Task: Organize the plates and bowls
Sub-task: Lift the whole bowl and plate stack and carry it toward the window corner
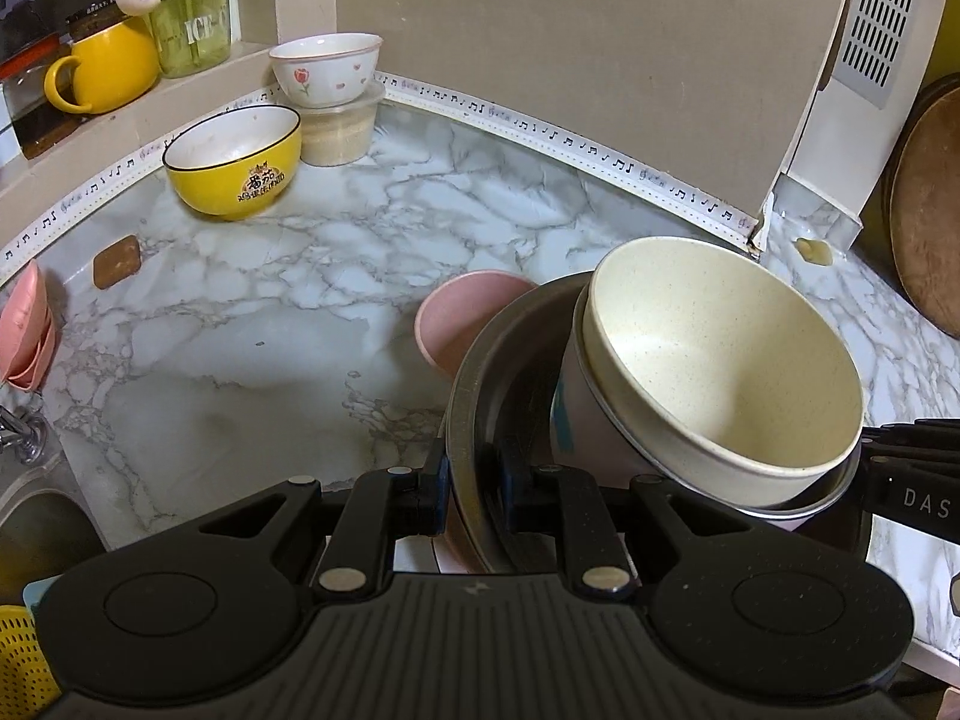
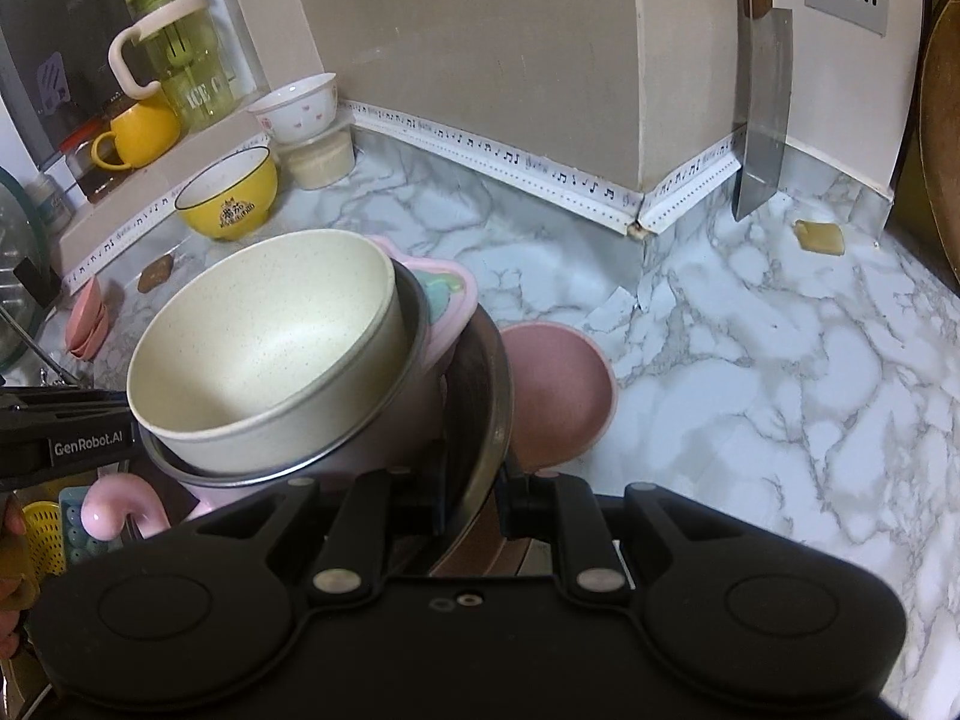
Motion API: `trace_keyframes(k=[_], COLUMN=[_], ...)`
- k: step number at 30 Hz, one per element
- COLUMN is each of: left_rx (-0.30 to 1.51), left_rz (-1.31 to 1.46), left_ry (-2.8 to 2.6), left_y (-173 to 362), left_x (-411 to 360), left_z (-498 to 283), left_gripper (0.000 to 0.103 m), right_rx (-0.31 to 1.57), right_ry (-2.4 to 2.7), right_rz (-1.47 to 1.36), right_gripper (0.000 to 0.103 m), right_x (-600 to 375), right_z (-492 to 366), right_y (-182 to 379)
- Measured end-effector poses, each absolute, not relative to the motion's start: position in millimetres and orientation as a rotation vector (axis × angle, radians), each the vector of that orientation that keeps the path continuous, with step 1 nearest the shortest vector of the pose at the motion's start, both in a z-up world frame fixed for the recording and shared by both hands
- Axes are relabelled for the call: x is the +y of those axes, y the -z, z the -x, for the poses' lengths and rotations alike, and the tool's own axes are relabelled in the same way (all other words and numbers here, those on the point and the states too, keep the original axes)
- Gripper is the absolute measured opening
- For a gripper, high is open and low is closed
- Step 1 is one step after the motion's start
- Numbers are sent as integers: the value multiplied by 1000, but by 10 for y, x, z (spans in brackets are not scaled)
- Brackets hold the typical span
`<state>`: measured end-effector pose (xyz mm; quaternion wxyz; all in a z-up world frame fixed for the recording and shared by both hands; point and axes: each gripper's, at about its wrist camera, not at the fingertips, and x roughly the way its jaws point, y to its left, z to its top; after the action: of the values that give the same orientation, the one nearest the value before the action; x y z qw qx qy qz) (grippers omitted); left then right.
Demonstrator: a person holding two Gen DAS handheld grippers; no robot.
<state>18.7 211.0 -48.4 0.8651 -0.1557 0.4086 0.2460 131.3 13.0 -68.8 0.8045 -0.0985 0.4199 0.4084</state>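
The left hand-held gripper point(image 1: 471, 495) points steeply downward, its two black fingers nearly closed and pinching the rim of a metal pan point(image 1: 474, 396) between the pads. The right hand-held gripper point(image 2: 477, 495) tilts down at a similar angle, its fingers likewise drawn close together and clamped on the opposite rim of the same pan. Each gripper's side shows at the edge of the other's view, so the two face each other.

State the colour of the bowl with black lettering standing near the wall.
Yellow outside with a dark rim, pale inside: the yellow bowl shows best in the left wrist view.
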Motion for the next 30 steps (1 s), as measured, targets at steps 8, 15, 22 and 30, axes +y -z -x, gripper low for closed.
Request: trace_keyframes(k=[8,15,22,30], left_rx=[856,851,863,843], left_rz=[334,330,359,352], left_ry=[-512,-503,-498,-492], left_y=[533,552,556,497], left_x=[2141,2161,2218,2234], left_z=[-211,-207,-199,-162], left_gripper=[15,15,16,16], right_rx=[891,906,937,913], right_ry=[-865,-852,-849,-819], right_rz=[213,194,168,179], right_gripper=[16,17,21,33], right_x=[137,152,141,72], right_z=[-1324,-1347,-1383,-1433], right_y=[736,769,766,689])
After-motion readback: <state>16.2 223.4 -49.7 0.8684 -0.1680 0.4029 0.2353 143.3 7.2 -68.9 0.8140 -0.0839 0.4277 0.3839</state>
